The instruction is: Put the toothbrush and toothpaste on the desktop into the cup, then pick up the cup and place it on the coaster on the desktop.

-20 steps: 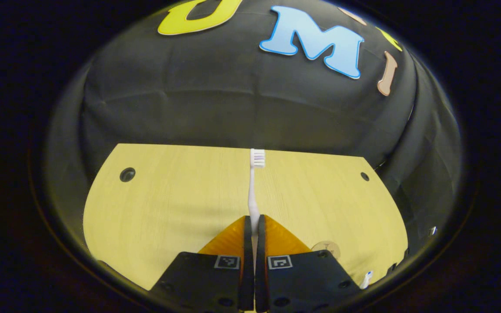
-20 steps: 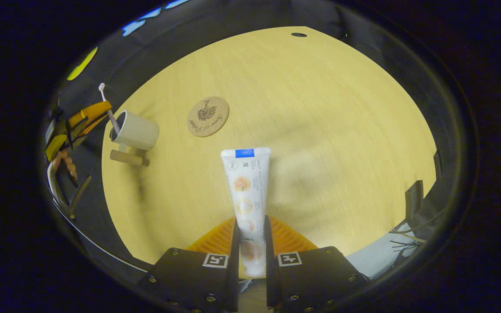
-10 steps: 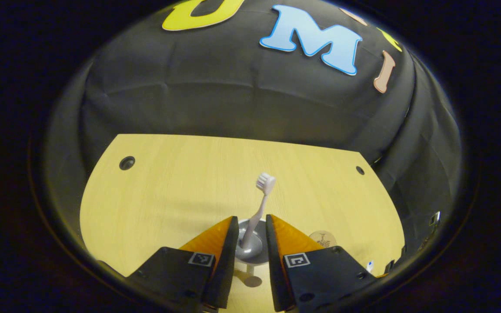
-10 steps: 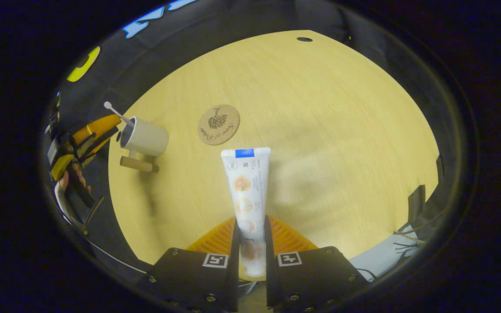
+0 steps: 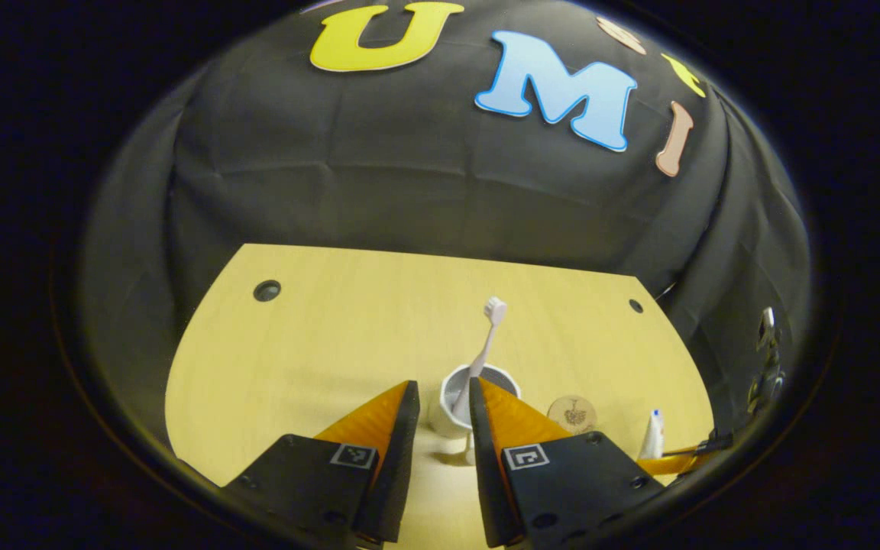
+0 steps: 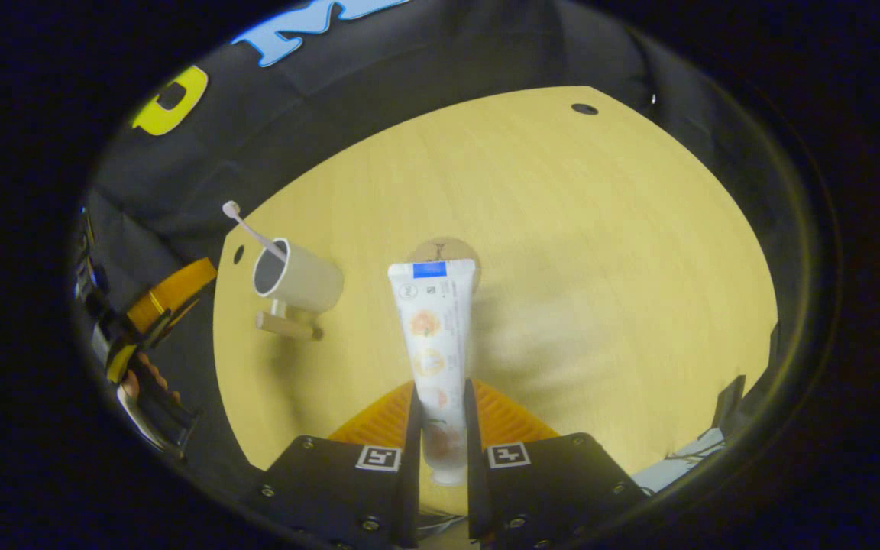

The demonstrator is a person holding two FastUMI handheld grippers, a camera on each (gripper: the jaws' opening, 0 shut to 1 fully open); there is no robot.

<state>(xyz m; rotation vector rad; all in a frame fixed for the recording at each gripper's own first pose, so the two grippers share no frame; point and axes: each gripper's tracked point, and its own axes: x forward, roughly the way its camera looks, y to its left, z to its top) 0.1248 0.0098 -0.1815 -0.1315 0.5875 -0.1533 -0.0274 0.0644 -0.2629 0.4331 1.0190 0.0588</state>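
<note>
Pale cup (image 5: 461,397) holds the toothbrush (image 5: 486,340), so left hand-held gripper (image 5: 440,397) gapes empty; right hand-held gripper (image 6: 440,397) clamps toothpaste (image 6: 432,336) (next in).

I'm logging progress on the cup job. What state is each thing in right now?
toothbrush: in the cup, leaning, bristles up.
cup: upright on the desktop, off the coaster.
toothpaste tube: held above the desktop, not yet in the cup.
coaster: bare, flat on the desktop.
left gripper: open, holding nothing.
right gripper: shut on the toothpaste tube.
</note>
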